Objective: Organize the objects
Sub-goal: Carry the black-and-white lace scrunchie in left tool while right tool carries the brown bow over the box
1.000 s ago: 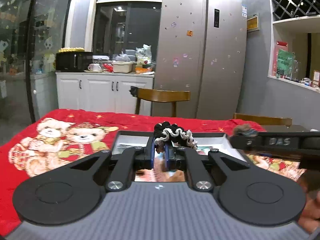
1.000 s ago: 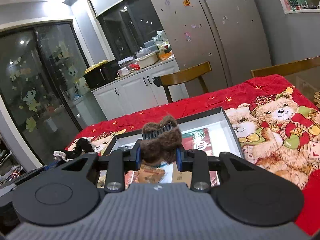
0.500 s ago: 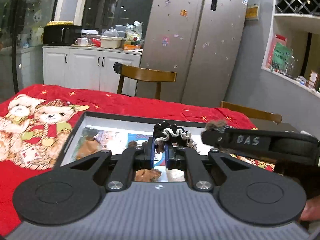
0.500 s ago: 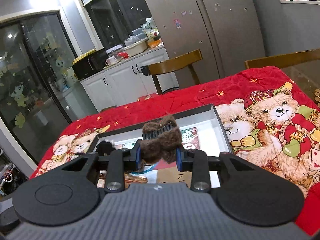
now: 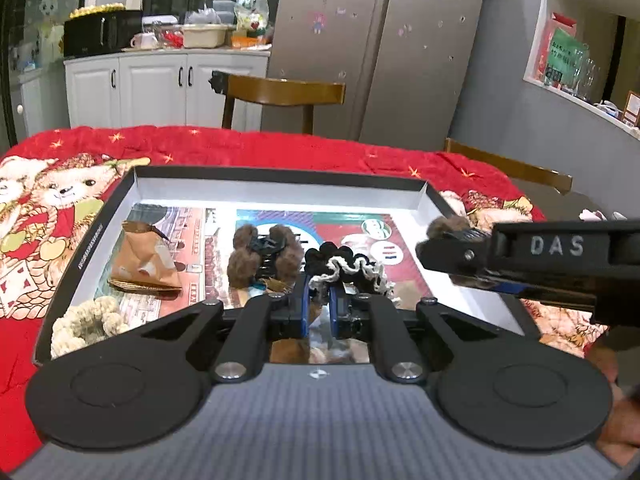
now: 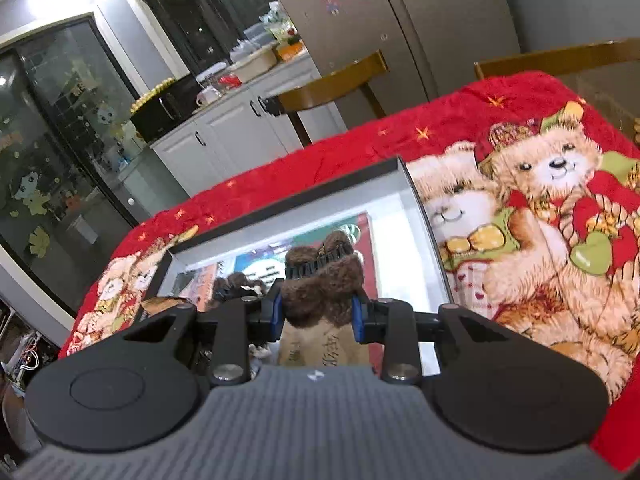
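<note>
Left gripper (image 5: 319, 304): jaws nearly pressed together, pinching the black-and-white scrunchie (image 5: 346, 268), which bunches above the tips. It hangs over the near middle of the tray (image 5: 280, 174), not resting on the floor.

Right gripper (image 6: 318, 316): jaws part-spread, clamped on a brown furry claw clip (image 6: 322, 284), teeth facing up. In the left view it comes in from the right, over the tray's right side.

Already in the tray, near to far: cream scrunchie (image 5: 86, 322) in the near-left corner, folded brown paper packet (image 5: 142, 266) beyond it, second furry clip (image 5: 264, 258) mid-tray just past the left tips. Far strip and right half look bare. Tray sits on the red bear cloth (image 5: 280, 148).

Step in hand, as I read it: both items being lowered for release.

How to do it well:
- Scrunchie: the second clip sits close ahead. Drop it short of that clip or shift to bare floor, so it doesn't land on top.
- Get low before letting go; the scrunchie is soft and may snag on a pad, so spread wide and lift straight up.
- Clip: set it on the open right side, clear of the wall, teeth not hooked into the scrunchie.
- The two tools sit close. Release one at a time, keep them from crossing.
</note>
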Action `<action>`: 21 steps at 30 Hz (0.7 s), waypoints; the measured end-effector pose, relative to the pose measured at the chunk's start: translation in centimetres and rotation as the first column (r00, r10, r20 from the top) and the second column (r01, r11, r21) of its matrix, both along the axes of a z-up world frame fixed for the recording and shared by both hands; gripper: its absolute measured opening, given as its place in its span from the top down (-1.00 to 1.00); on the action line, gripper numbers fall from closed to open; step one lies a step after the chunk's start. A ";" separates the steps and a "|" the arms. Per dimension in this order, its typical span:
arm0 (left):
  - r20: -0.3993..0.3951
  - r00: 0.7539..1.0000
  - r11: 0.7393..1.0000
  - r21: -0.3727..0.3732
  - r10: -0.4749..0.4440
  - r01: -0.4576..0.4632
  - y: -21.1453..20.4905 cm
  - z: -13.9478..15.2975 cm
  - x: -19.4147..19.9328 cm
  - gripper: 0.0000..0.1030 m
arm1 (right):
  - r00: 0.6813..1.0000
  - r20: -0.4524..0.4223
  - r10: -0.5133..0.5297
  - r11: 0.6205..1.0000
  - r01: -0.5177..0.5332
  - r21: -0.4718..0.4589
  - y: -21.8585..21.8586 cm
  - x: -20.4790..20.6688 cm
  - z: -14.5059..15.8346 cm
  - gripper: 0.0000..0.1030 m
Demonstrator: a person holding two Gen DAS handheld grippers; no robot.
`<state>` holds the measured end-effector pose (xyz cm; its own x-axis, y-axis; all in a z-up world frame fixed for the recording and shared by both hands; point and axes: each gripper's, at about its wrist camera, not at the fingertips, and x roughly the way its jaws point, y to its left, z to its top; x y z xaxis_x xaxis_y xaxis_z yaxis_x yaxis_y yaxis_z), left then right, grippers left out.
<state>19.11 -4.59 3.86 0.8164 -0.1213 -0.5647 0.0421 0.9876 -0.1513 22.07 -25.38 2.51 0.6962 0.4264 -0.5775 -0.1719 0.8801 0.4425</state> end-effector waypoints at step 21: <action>-0.061 0.997 0.998 0.037 0.046 -0.044 1.8 -1.5 0.6 0.77 | 0.998 -0.034 0.061 0.998 -0.062 -0.024 1.5 -0.3 -1.0 0.31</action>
<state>19.72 -2.76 2.38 0.7837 -0.0638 -0.6178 -0.0111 0.9931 -0.1166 21.73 -23.91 1.54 0.6493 0.4526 -0.6112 -0.2115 0.8794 0.4264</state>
